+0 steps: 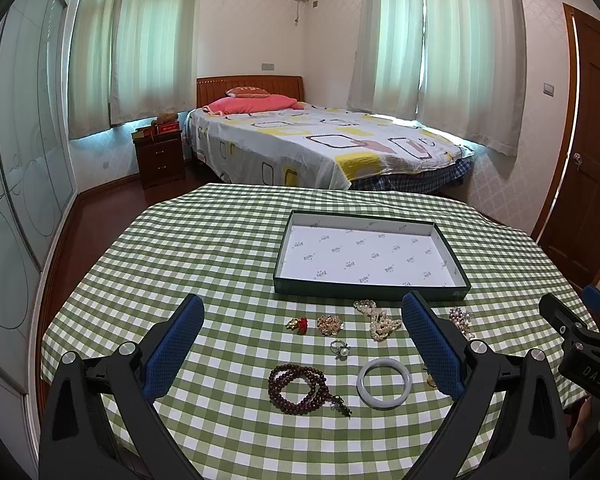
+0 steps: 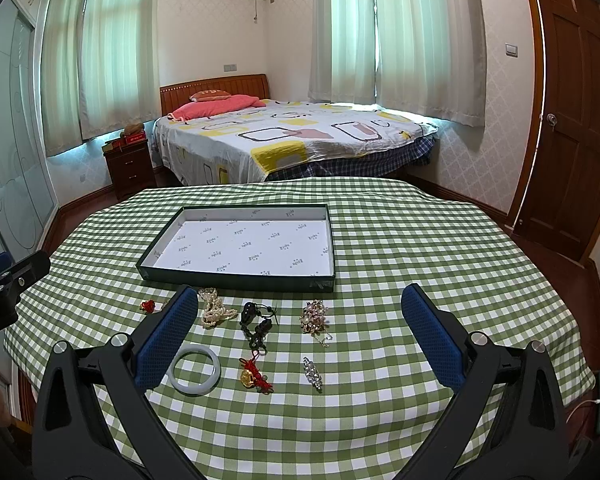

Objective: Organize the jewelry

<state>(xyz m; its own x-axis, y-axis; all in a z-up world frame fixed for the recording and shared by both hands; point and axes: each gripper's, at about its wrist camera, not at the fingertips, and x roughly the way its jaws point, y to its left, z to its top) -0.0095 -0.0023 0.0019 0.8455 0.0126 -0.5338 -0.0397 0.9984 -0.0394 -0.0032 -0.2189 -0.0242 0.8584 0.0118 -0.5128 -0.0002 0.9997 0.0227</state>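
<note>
A dark green box lid (image 1: 370, 291) with a white printed lining lies empty on the checked tablecloth; it also shows in the right wrist view (image 2: 236, 276). In front of it lie a dark wooden bead bracelet (image 1: 300, 388), a white jade bangle (image 1: 384, 384), a pearl ring (image 1: 340, 349), a gold brooch (image 1: 330, 324), a red charm (image 1: 298, 324) and a pearl strand (image 1: 380, 320). The right wrist view adds a black bead string (image 2: 256, 326), a red-gold pendant (image 2: 254, 376), a crystal brooch (image 2: 313, 372) and a pearl cluster (image 2: 314, 318). My left gripper (image 1: 302, 340) and right gripper (image 2: 298, 336) are open, empty, above the jewelry.
The round table (image 1: 220, 240) has a green-white checked cloth. Behind it stand a bed (image 1: 320, 140), a nightstand (image 1: 160, 158), curtained windows and a wooden door (image 1: 588, 160) at the right. A glass wardrobe (image 1: 20, 160) runs along the left.
</note>
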